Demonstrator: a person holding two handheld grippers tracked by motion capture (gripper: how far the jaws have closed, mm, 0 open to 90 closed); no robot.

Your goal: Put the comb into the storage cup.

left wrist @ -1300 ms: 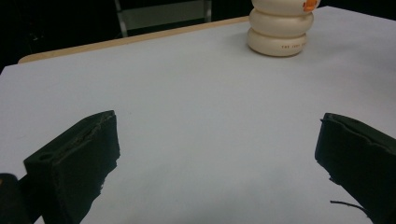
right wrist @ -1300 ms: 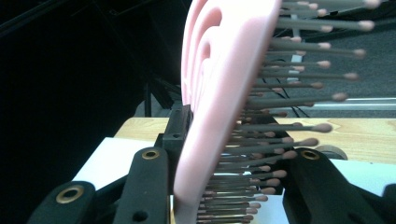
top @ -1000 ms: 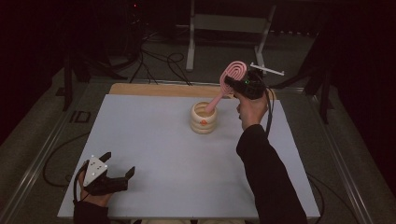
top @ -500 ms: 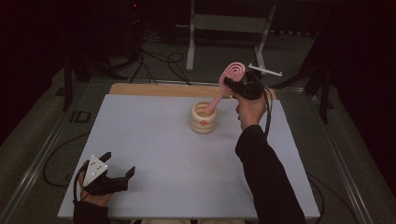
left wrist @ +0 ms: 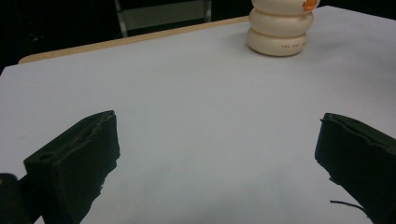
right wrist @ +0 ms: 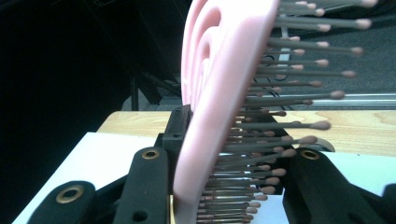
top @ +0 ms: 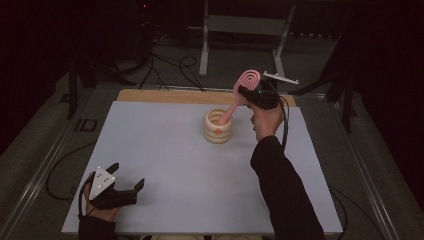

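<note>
A: Two grippers, one busy. Your right gripper (top: 248,95), upper right of centre in the high view, is clamped on the pink hairbrush (top: 240,92) at the head. In the right gripper view the head (right wrist: 219,93) sits between the jaws, back against one pad, bristle tips toward the other. The handle end dips into the cream holder (top: 218,126), centre of the frame.

B: And my left?

A: The left gripper (top: 122,190), lower left corner, has its jaws spread wide w/ nothing between them; it rests low by the white tabletop (top: 165,160).

B: How will the brush handle?

A: Prob. light, stiff plastic w/ springy bristles. Gripping across the bristles gives a soft, squirmy hold, so it may twist. The bare neck below the head would be a firmer spot, imo. The holder looks light too, could tip if the handle levers on its rim.

B: Anything you can't read?

A: Whether the handle touches the holder's bottom; the inside is hidden. In the left gripper view the holder (left wrist: 280,32) is cut off at the top edge, and its small print is too tiny to read. The room behind is dark.
</note>
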